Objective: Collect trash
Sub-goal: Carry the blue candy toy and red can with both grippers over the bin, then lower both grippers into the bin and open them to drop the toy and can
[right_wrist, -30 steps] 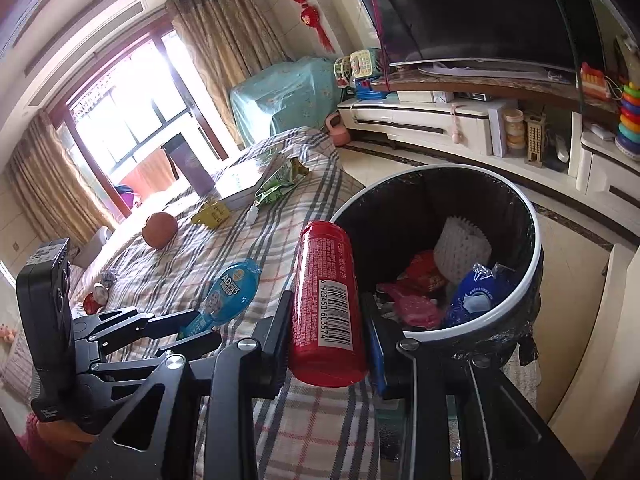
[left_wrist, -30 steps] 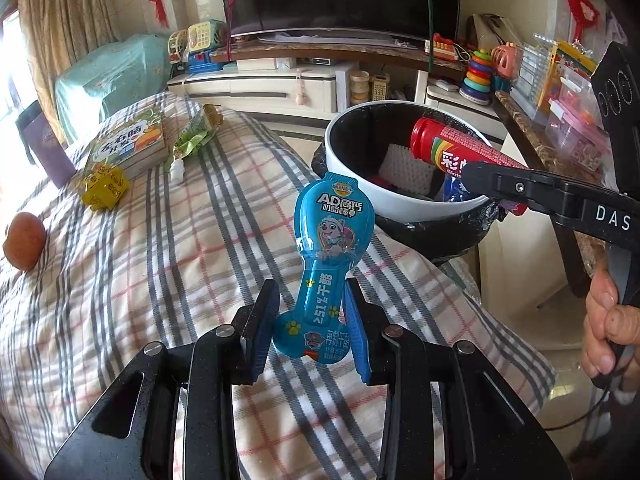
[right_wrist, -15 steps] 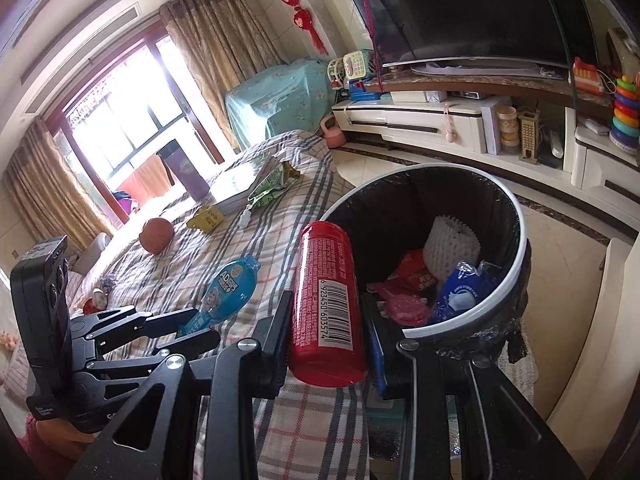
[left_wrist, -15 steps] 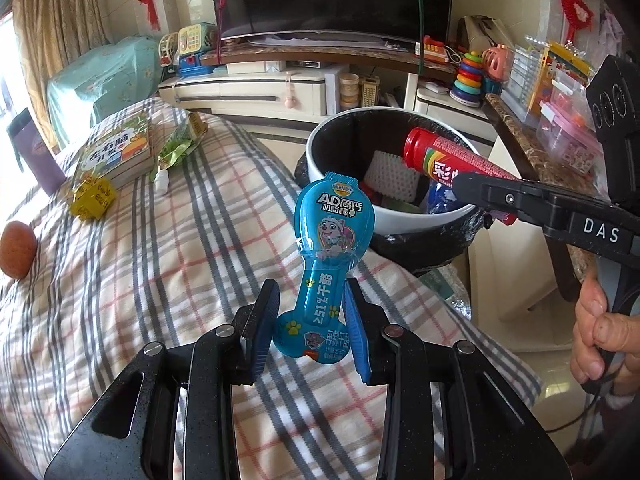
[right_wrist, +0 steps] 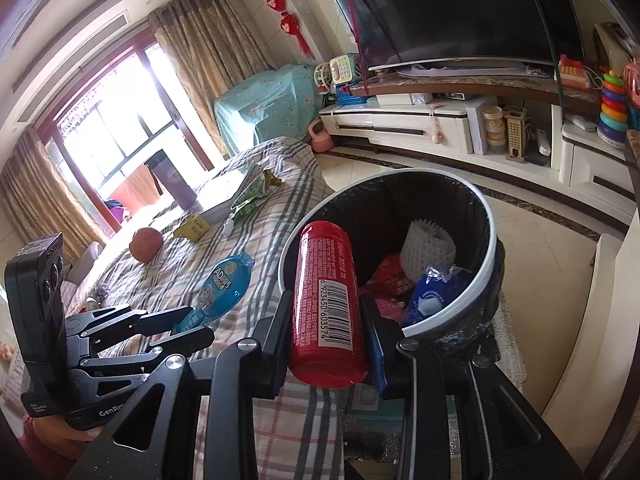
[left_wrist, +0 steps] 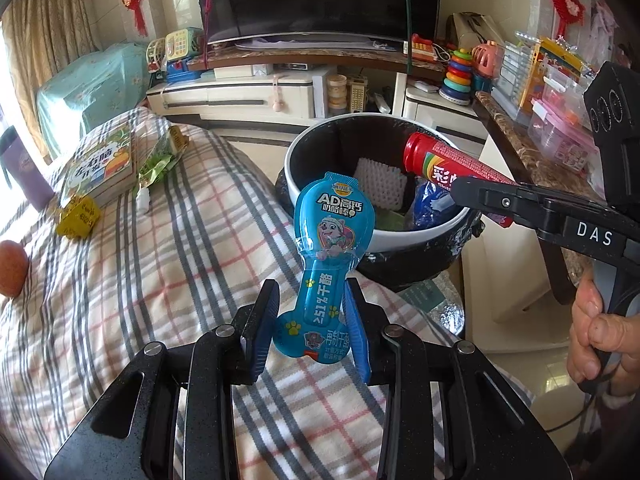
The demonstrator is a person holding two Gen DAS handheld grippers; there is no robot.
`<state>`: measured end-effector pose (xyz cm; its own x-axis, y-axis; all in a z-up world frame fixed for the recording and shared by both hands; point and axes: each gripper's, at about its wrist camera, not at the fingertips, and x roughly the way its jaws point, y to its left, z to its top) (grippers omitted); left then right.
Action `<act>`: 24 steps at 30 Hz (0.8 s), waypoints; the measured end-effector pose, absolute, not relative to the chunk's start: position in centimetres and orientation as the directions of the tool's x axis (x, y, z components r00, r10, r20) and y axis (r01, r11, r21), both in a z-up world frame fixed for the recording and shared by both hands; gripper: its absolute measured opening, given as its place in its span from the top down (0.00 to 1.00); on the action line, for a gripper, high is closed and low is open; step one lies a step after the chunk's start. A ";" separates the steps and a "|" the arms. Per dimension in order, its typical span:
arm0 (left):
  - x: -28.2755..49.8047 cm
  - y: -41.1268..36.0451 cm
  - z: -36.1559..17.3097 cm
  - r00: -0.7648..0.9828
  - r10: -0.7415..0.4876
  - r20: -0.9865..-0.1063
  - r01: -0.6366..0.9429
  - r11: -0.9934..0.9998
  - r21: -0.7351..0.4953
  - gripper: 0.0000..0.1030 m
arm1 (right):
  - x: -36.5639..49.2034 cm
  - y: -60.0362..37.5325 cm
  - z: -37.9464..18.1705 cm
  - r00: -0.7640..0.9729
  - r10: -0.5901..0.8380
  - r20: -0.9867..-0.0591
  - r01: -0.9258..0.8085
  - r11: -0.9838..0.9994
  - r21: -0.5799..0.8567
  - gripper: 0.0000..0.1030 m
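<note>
My left gripper point(left_wrist: 310, 314) is shut on a blue snack wrapper point(left_wrist: 328, 240) and holds it upright above the plaid bedspread, short of the bin. My right gripper point(right_wrist: 326, 328) is shut on a red tube can point(right_wrist: 326, 304) whose top reaches over the near rim of the black trash bin point(right_wrist: 486, 208). The can point(left_wrist: 448, 166) also shows over the bin point(left_wrist: 416, 236) in the left wrist view. The bin holds a white foam net point(right_wrist: 428, 246), a blue bag point(right_wrist: 432, 294) and red wrappers. The left gripper and wrapper point(right_wrist: 224, 288) show in the right wrist view.
On the bed lie a green wrapper point(left_wrist: 158, 160), a yellow packet point(left_wrist: 78, 216), a book point(left_wrist: 100, 170), an orange ball point(left_wrist: 12, 268) and a purple cup point(left_wrist: 20, 172). A TV stand point(left_wrist: 256, 92) with toys stands behind the bin. A marble-topped shelf point(left_wrist: 532, 160) is at right.
Both grippers have moved closer to the bin. The red can's top now reaches further over the rim. Both grips are unchanged.
</note>
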<state>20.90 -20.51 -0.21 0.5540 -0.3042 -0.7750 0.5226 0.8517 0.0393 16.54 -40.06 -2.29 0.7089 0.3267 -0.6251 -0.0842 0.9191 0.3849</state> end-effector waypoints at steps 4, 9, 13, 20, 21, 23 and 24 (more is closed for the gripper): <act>21.1 -21.2 0.0 0.555 -0.305 -0.774 0.529 0.847 0.046 0.69 | 16.8 -40.6 -2.3 0.711 0.320 -0.626 -0.075 0.920 0.385 0.69; 21.5 -22.0 0.3 0.557 -0.307 -0.772 0.539 0.840 0.055 0.69 | 17.1 -41.1 -2.2 0.713 0.313 -0.627 -0.068 0.921 0.383 0.69; 21.8 -22.4 0.4 0.556 -0.308 -0.772 0.544 0.837 0.058 0.69 | 17.4 -41.6 -2.1 0.715 0.307 -0.628 -0.064 0.923 0.379 0.69; 22.5 -23.3 0.2 0.547 -0.306 -0.779 0.553 0.830 0.063 0.69 | 18.0 -42.3 -2.1 0.717 0.304 -0.628 -0.054 0.922 0.384 0.69; 22.6 -23.5 0.2 0.546 -0.305 -0.780 0.555 0.830 0.064 0.69 | 18.1 -42.4 -2.1 0.717 0.303 -0.628 -0.053 0.922 0.385 0.69; 22.8 -23.7 0.1 0.546 -0.304 -0.781 0.556 0.828 0.067 0.69 | 18.3 -42.6 -2.1 0.717 0.301 -0.628 -0.050 0.922 0.384 0.69; 22.9 -23.8 0.2 0.546 -0.303 -0.781 0.557 0.828 0.068 0.69 | 18.4 -42.6 -2.1 0.717 0.300 -0.629 -0.049 0.922 0.384 0.69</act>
